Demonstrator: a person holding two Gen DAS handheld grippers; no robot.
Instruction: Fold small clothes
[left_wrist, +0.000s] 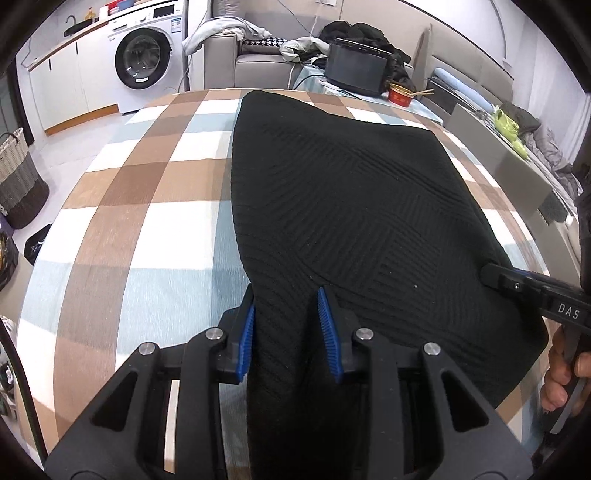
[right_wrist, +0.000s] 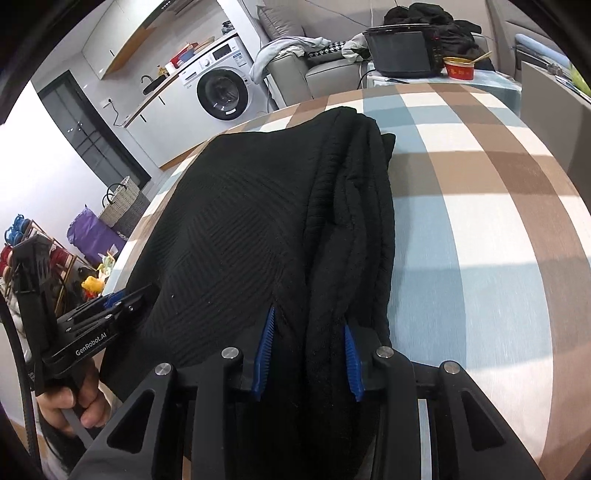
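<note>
A black ribbed knit garment lies on the checked tablecloth; it also fills the right wrist view, with folded layers bunched along its right edge. My left gripper has its blue pads on either side of the garment's near left edge, with cloth between them. My right gripper is closed on the bunched near right edge, its blue pads pressed into the cloth. Each gripper shows in the other's view: the right one in the left wrist view, the left one in the right wrist view.
A washing machine and white cabinets stand beyond the table. A sofa with clothes, a black box and a red bowl lie behind. A woven basket sits on the floor at left.
</note>
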